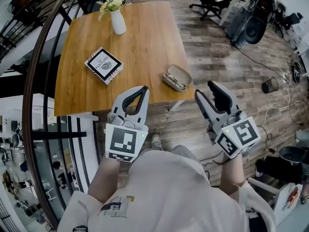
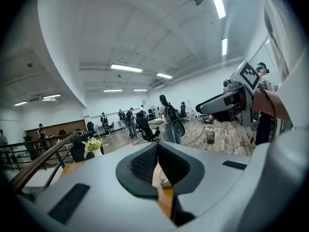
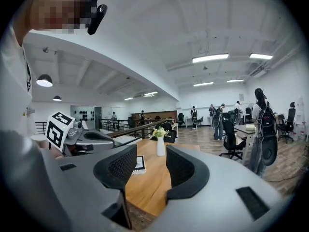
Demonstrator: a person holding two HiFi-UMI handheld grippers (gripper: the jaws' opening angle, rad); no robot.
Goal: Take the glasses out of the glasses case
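While the glasses case (image 1: 177,77) lies open, the book (image 1: 104,65) reads "NATURE".

**Wooden table bearing three things**

A table (image 1: 140,45) of warm light-brown wood is seen from above, set on a floor (image 1: 212,47) of grey-brown planks. A white vase (image 1: 118,22) is stood upright near the far edge, and yellow and white flowers (image 1: 111,3) are held in it. A book (image 1: 104,65) is laid flat, cover up, towards the left side and turned at an angle to the table's edges. A glasses case (image 1: 183,72) is laid open close to the near right corner, well apart from the book. A pair of glasses (image 1: 175,82) is seen lying in the half of it nearer the table's edge.
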